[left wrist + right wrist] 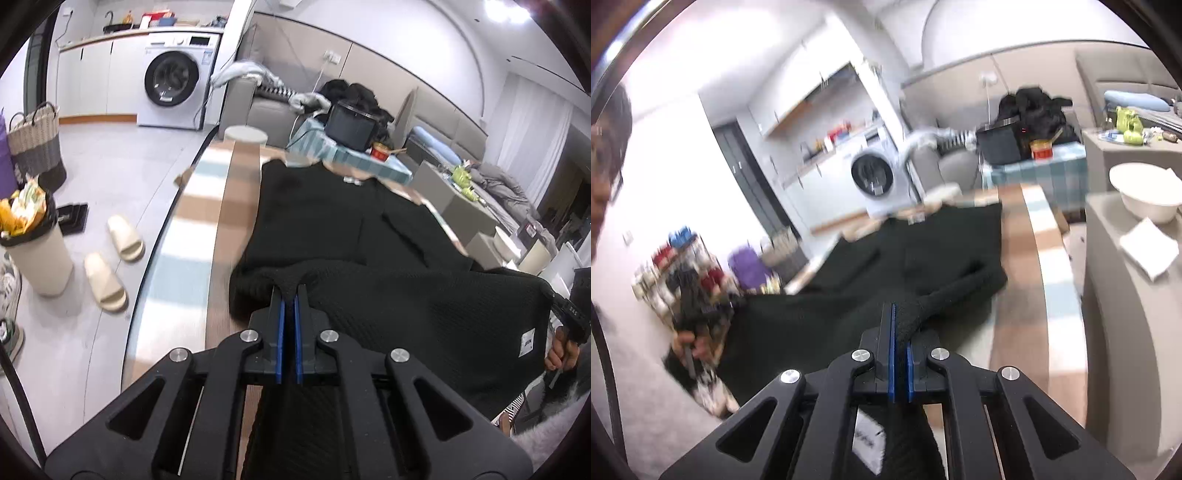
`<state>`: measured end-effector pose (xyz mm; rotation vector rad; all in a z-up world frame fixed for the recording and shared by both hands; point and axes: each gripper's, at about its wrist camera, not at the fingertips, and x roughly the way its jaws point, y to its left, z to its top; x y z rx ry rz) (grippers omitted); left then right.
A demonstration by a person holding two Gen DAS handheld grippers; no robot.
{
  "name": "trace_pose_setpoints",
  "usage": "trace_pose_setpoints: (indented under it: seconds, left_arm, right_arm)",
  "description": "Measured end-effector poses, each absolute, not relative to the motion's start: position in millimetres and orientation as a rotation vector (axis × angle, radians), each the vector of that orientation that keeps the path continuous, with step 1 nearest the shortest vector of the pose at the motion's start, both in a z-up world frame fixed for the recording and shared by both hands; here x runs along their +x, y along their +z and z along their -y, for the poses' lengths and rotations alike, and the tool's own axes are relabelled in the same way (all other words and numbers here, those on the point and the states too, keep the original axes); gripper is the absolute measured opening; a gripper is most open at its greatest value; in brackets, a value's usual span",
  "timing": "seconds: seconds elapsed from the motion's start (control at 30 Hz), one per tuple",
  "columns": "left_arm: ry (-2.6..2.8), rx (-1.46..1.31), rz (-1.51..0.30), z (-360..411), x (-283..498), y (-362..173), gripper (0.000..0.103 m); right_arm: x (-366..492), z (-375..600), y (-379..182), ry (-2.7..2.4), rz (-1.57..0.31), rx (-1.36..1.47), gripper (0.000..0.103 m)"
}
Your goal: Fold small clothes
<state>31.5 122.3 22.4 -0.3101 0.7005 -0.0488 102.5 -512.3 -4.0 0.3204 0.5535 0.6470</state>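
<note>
1. Black knit garment (332, 221) spread along the desk (236, 192), collar end far, near hem lifted off the surface and stretched between both tools.
2. Left tool (290, 286) clamped tight on one corner of the hem, fabric bunched between its blue pads (281, 325).
3. Right tool (900, 314) pinched shut on the opposite corner, a roll of knit squeezed between its fingers; white label (868, 439) hanging beneath.
4. Checked cloth in brown, white and pale blue covering the desk beneath the garment.
5. Beyond the far end: black appliance (351, 127) and red cup (380, 151) on a teal cloth.
6. On the floor to the left: pair of cream slippers (114, 254), full bin (35, 247), washing machine (173, 81) against the back wall.
</note>
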Motion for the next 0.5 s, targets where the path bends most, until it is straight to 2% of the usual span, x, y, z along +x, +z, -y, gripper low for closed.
trace_pose_setpoints:
  seconds: [0.3, 0.43, 0.5]
  left_arm:
    - [-0.087, -0.338, -0.639, -136.2, 71.5, 49.9, 0.002]
    - [-0.042, -0.369, -0.692, -143.3, 112.8, 24.8, 0.002]
    - [0.012, -0.397, -0.770, -149.5, 132.9, -0.4, 0.003]
  right_arm:
    - [133.5, 511.3, 6.5, 0.579, -0.490, 0.405, 0.004]
    - [181.1, 493.4, -6.8, 0.418, -0.579, 0.376, 0.006]
    - [204.6, 486.5, -19.2, 0.333, -0.683, 0.339, 0.014]
